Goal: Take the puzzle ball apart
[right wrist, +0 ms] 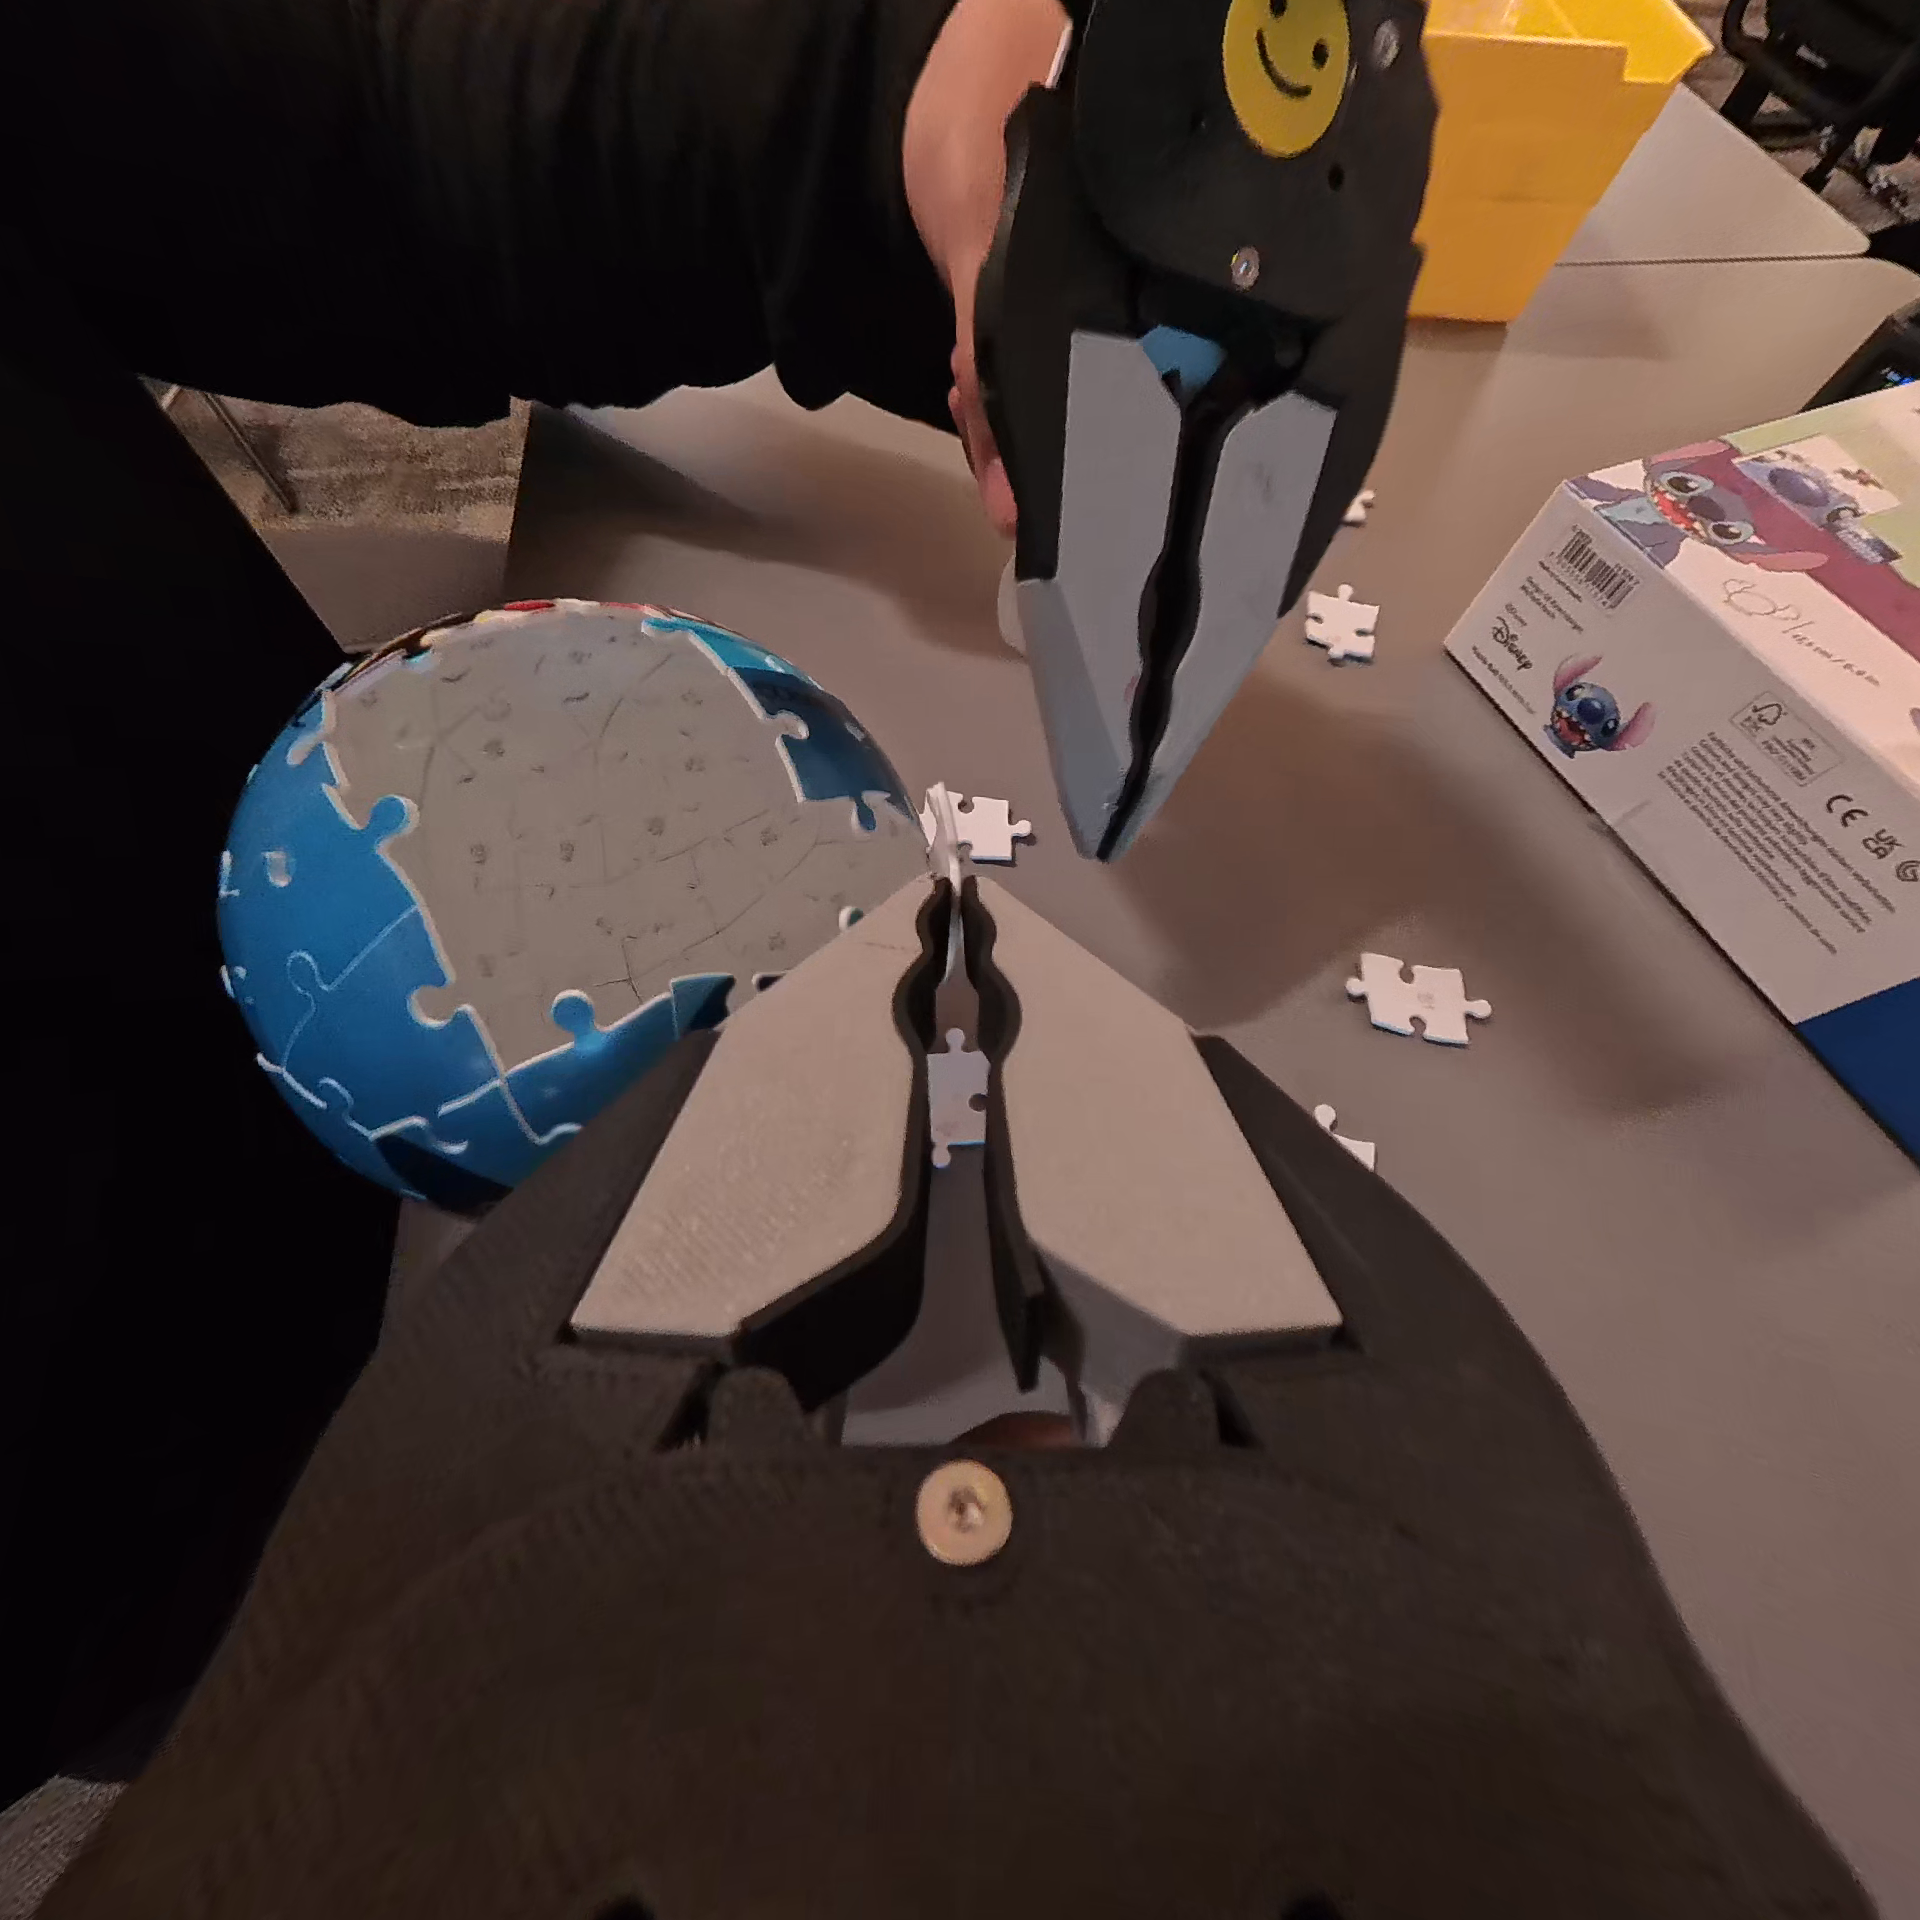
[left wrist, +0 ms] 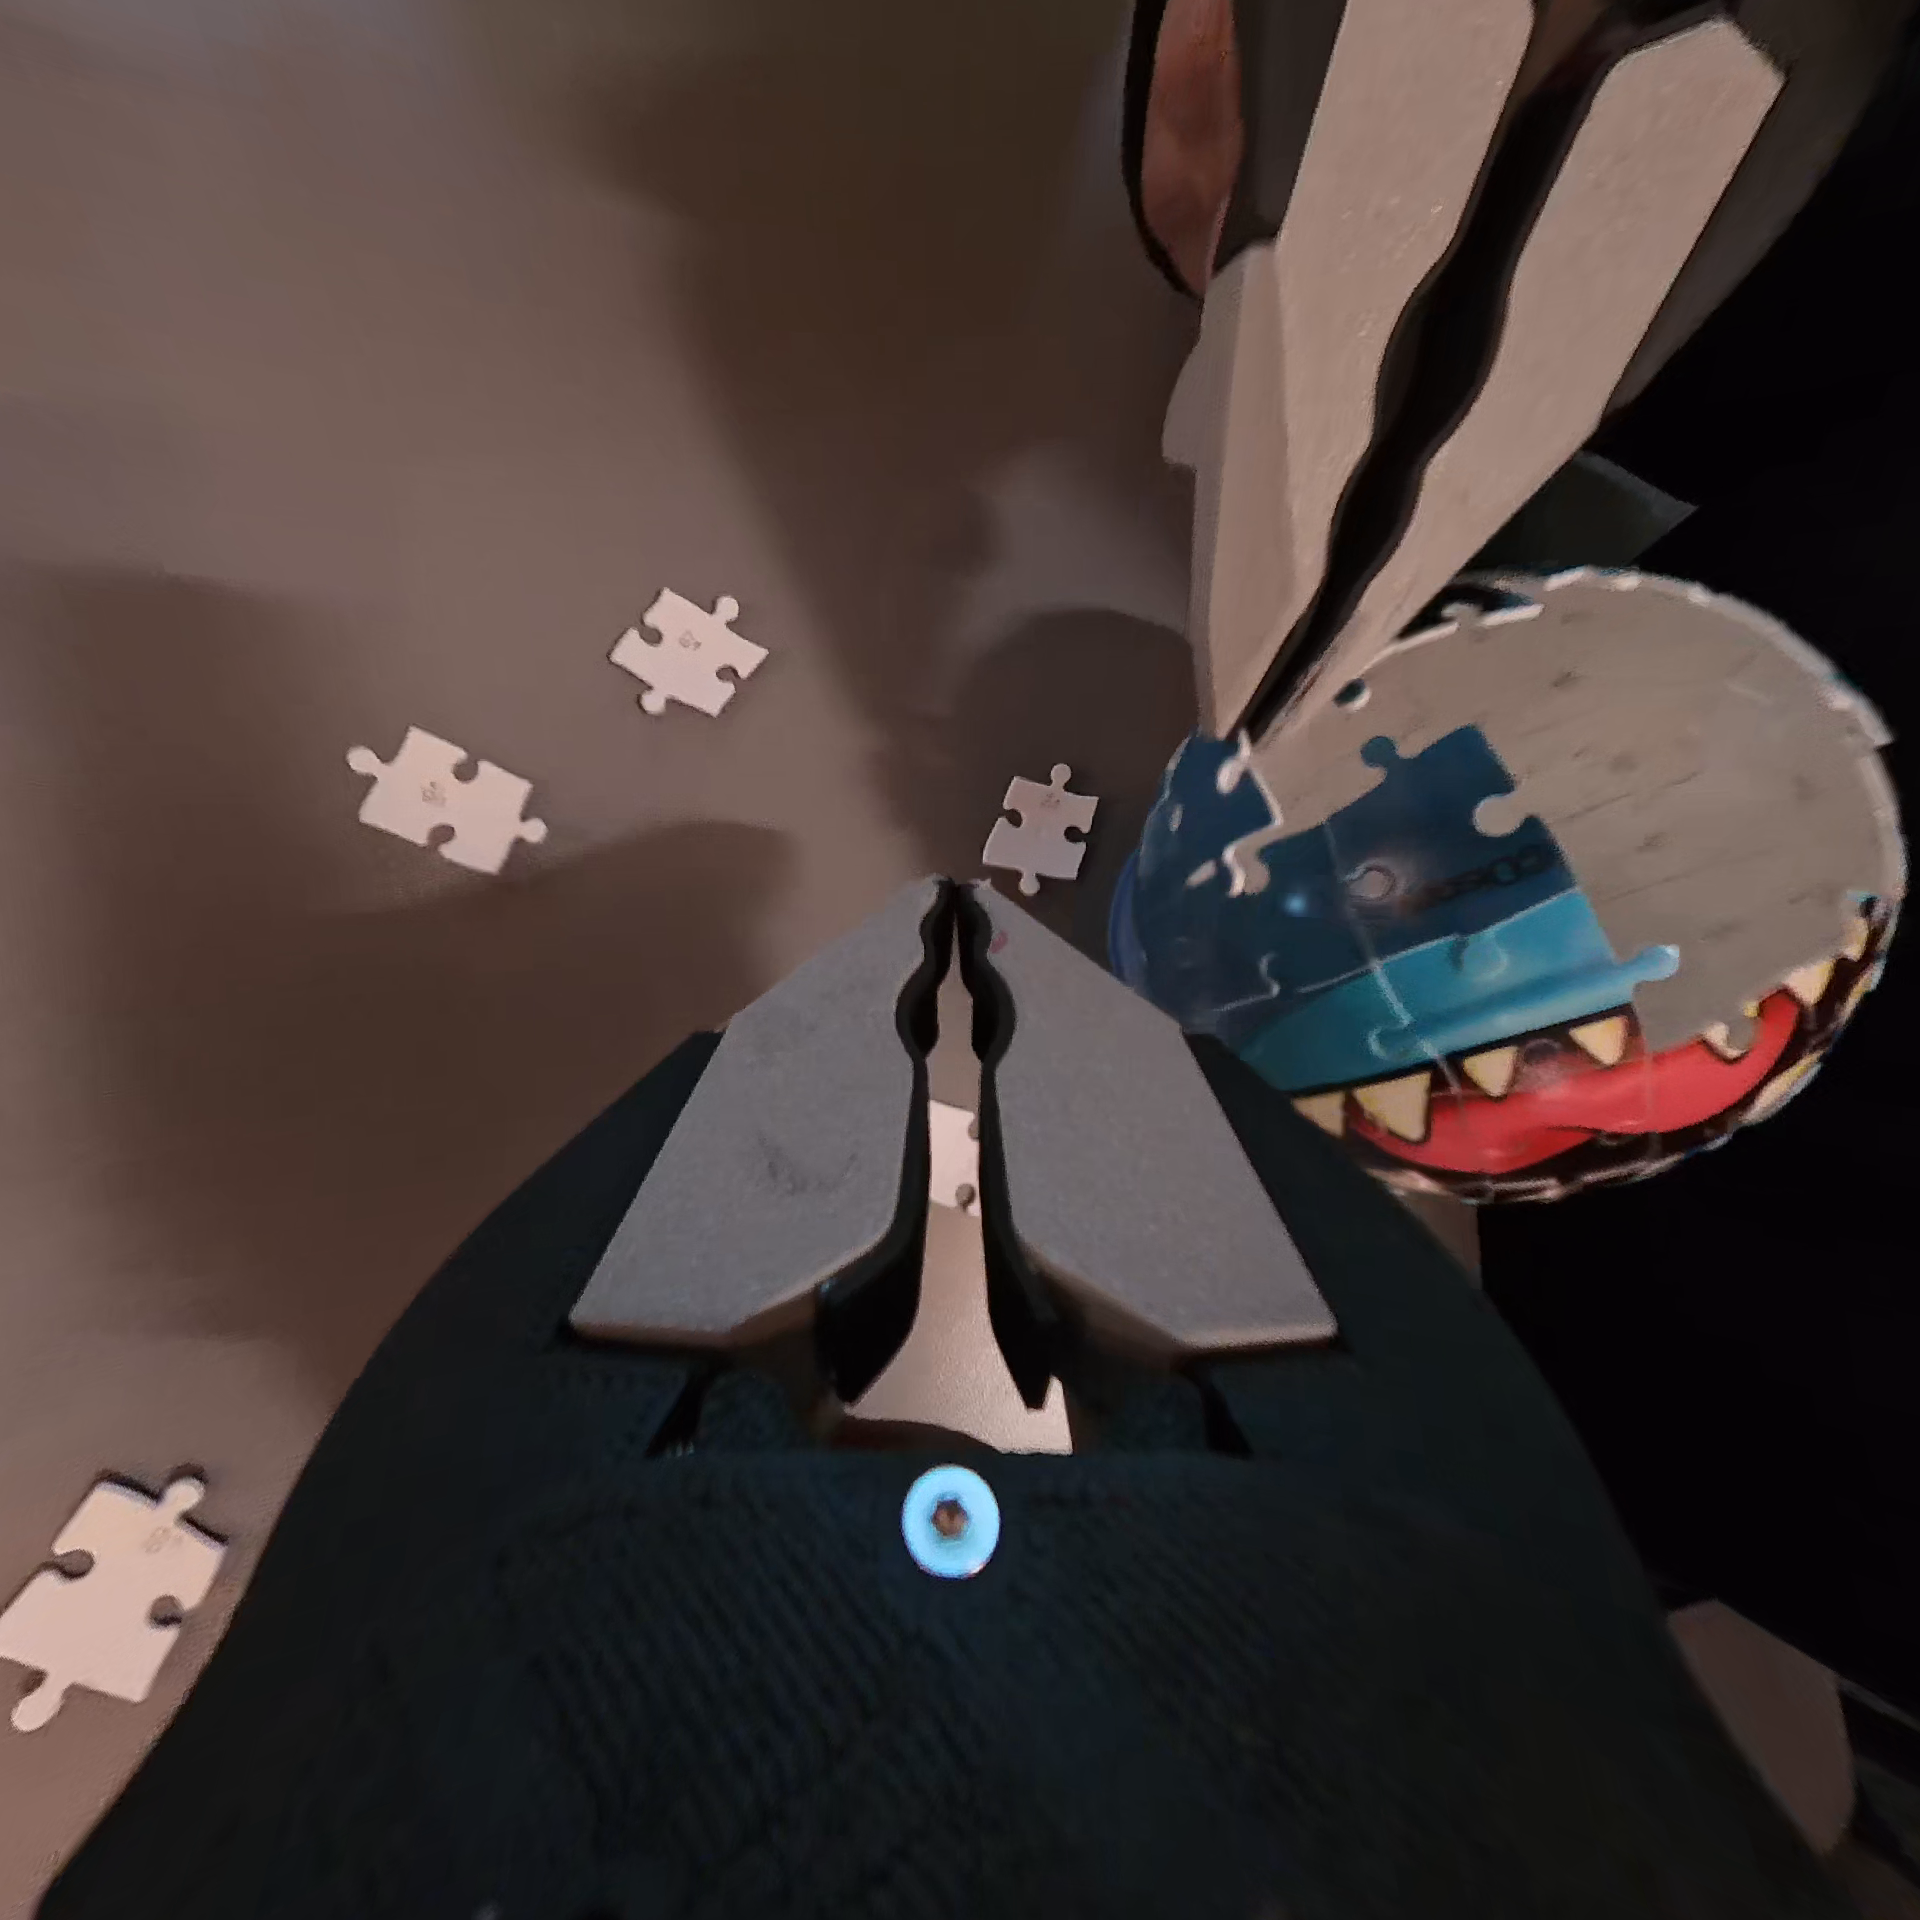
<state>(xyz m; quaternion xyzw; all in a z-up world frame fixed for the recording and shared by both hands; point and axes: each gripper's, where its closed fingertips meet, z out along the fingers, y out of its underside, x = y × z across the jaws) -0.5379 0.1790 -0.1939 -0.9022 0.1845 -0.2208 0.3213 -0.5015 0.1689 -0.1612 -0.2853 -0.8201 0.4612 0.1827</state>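
The puzzle ball (right wrist: 436, 935) looked like glossy blue plastic outside and matt grey inside. The loose pieces (right wrist: 1418, 997) had matt white backs. The right gripper (right wrist: 951, 883) had rough, layered black plastic, with a shiny metal screw (right wrist: 963, 1512). The box (right wrist: 1704, 727) was smooth printed cardboard.

1 puzzle ball (right wrist: 499, 894), 6 loose pieces (right wrist: 1418, 997), 1 box (right wrist: 1714, 727), 1 yellow bin (right wrist: 1527, 156), 2 claws (right wrist: 954, 883).

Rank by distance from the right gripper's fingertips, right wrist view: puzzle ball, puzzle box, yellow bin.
From the right gripper:
1. Puzzle ball, just left of the fingers, on the table.
2. Puzzle box, out to the right.
3. Yellow bin, far back at upper right.
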